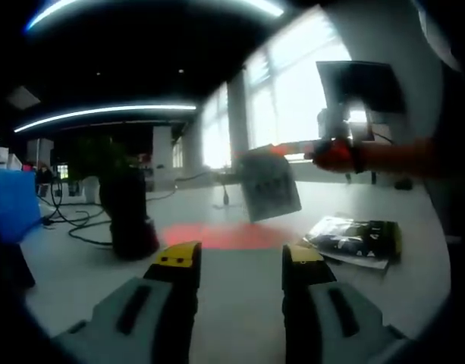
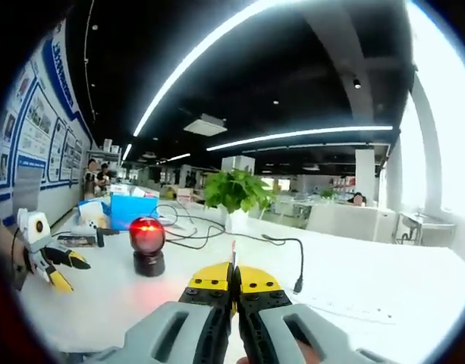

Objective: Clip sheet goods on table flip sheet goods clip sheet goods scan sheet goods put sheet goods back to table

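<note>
In the left gripper view a grey sheet packet (image 1: 268, 184) hangs in the air over the white table (image 1: 240, 303), pinched at its top corner by my right gripper (image 1: 332, 154), which comes in from the right. A black scanner (image 1: 130, 216) stands left of the packet and throws a red glow (image 1: 224, 236) on the table beneath it. My left gripper (image 1: 238, 262) is low over the table, open and holding nothing. In the right gripper view my right gripper (image 2: 234, 277) is shut on the packet, seen edge-on as a thin strip (image 2: 233, 254). The scanner (image 2: 147, 241) shines red beyond it, and the left gripper (image 2: 61, 269) stands open at the left.
A second packet, black and yellow (image 1: 357, 241), lies flat on the table at the right. Black cables (image 1: 76, 224) trail behind the scanner. A blue box (image 2: 130, 210), a potted plant (image 2: 232, 191) and a cable with a plug (image 2: 296, 262) stand on the table farther back.
</note>
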`<state>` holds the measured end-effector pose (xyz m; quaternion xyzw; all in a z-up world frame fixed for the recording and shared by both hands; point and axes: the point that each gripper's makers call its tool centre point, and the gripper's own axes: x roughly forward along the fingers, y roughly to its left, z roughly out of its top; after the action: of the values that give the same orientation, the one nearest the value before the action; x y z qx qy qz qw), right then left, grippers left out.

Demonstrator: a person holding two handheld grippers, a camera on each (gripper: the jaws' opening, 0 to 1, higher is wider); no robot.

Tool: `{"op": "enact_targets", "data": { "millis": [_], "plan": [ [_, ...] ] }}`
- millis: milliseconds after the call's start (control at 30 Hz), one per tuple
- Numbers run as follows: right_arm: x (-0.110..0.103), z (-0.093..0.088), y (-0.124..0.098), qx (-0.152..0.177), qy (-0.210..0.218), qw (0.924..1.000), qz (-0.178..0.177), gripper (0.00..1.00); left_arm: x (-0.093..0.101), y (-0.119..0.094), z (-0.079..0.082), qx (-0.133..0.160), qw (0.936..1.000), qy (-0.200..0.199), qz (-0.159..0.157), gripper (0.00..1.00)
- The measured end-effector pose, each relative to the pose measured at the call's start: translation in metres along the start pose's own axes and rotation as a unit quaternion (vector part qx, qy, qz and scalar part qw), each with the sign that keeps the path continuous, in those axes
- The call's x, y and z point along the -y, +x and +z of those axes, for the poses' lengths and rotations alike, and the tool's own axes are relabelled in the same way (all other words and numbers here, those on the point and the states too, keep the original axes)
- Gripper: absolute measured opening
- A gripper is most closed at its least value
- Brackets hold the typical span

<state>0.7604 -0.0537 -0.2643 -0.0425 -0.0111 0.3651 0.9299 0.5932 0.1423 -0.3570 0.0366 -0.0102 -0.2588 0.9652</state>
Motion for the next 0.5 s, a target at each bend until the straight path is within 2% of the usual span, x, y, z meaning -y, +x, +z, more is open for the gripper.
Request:
{"op": "enact_targets", "data": {
  "millis": [300,400,500],
  "plan": [
    [0.029,-0.010,0.003,-0.013,0.006,0.9997,-0.022,0.00,0.003,0.000,0.001,0.000,1.0000,0.005,0.000,0.35],
    [0.038,-0.012,0.008,-0.021,0.003,0.9996,-0.015,0.00,0.003,0.001,0.001,0.000,1.0000,0.005,0.000,0.35],
    [0.045,-0.017,0.018,-0.035,0.009,0.9993,0.007,0.00,0.003,0.001,0.001,-0.001,1.0000,0.007,0.000,0.35]
  ]
}}
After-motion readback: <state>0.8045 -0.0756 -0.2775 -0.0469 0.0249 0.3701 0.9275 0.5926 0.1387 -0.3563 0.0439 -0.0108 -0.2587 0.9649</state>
